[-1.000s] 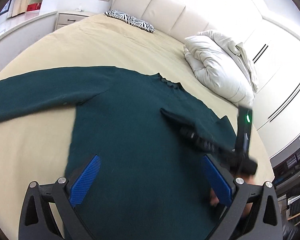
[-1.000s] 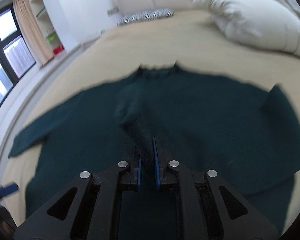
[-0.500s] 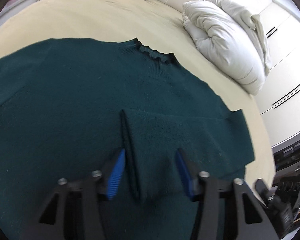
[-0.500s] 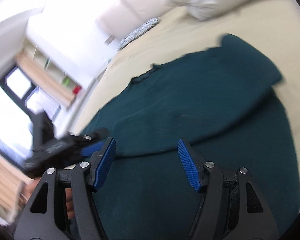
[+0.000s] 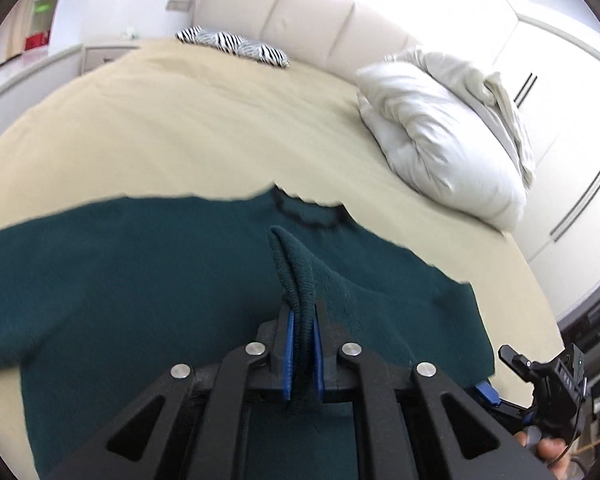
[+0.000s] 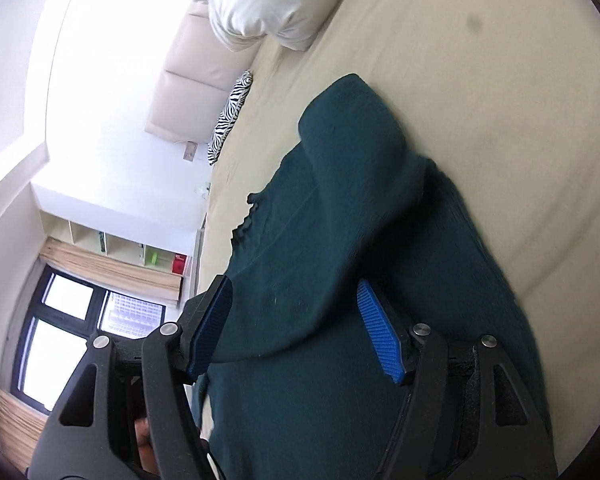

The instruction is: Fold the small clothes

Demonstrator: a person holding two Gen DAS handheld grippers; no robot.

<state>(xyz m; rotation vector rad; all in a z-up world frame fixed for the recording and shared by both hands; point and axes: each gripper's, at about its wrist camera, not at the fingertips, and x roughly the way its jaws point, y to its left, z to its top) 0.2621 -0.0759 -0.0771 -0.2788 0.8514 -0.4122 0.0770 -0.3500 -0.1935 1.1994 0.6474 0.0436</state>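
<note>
Dark green sweater (image 5: 140, 280) cuff (image 5: 300, 280) now pinched in the left gripper (image 5: 302, 344), half a second ago open; right gripper (image 6: 296, 328) gapes empty, sleeve handed over

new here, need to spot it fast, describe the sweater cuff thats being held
Start at the beige bed and the dark green sweater spread on it. Just below its frilly collar, the left gripper pinches the ribbed sleeve cuff, the only part lifted off the flat fabric.

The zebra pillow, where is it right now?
The zebra pillow lies at the far end of the bed, against the cream headboard, left of the white duvet in the left wrist view, well beyond the green sweater.
</note>
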